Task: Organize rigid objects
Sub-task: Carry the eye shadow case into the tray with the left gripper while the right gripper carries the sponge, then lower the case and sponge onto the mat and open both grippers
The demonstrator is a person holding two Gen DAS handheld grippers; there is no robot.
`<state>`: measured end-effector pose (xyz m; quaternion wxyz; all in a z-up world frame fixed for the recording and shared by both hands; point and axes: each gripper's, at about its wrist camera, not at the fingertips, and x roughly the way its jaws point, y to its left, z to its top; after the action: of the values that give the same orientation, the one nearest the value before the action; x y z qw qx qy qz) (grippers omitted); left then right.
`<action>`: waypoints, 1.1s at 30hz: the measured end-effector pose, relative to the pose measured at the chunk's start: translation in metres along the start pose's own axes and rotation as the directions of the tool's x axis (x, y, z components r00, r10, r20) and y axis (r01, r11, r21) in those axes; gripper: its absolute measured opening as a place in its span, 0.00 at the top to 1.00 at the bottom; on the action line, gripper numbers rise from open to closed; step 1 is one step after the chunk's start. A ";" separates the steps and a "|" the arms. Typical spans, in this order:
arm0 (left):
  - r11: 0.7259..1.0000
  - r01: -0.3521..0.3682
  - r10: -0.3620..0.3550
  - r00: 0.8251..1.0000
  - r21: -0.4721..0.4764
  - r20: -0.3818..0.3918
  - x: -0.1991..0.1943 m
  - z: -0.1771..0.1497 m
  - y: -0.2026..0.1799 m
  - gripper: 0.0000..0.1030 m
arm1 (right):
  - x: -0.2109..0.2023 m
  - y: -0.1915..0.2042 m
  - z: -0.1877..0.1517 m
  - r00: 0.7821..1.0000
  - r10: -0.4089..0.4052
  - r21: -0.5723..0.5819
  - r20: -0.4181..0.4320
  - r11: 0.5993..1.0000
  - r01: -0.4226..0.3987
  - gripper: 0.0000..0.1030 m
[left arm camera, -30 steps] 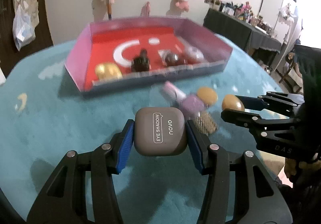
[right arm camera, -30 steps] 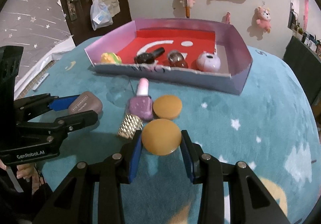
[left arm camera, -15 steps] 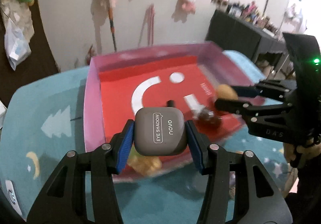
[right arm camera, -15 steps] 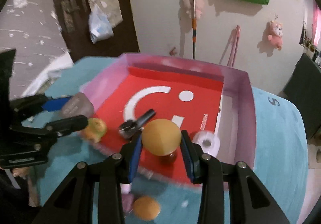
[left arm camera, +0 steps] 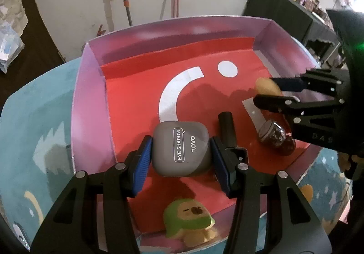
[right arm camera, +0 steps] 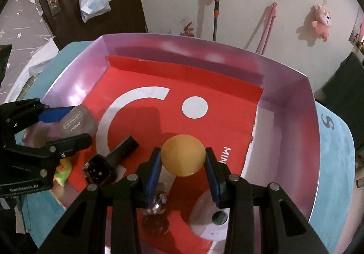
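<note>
Both grippers have carried their loads from the blue tablecloth to above the pink box. My left gripper pinches the grey eye-shadow case over the box's left half; my right gripper pinches the tan round compact over its middle.

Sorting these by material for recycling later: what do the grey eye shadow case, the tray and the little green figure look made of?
Eye shadow case: likely hard plastic, matte grey, smooth rounded corners, printed white lettering.
Tray: looks like cardboard, thin folded walls with creased corners, slightly glossy pink sides, printed red floor.
Green figure: probably moulded plastic or vinyl, with a soft sheen; cannot tell for sure.
</note>
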<state>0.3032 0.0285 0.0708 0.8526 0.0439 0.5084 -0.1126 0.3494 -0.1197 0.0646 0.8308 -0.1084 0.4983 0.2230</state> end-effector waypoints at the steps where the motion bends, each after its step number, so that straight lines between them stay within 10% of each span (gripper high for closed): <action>1: 1.000 -0.010 0.011 1.000 0.007 -0.003 0.002 0.001 -0.002 0.52 | 0.001 0.000 0.001 1.000 -0.002 -0.004 -0.004 1.000 0.002 0.61; 33: 1.000 -0.023 0.023 0.998 0.003 -0.065 0.024 0.006 0.003 0.52 | 0.021 0.002 0.006 0.997 -0.036 -0.042 -0.066 0.999 0.033 0.59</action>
<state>0.3201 0.0268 0.0523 0.8367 0.0545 0.5353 -0.1021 0.3616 -0.1100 0.0489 0.8150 -0.1415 0.5192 0.2149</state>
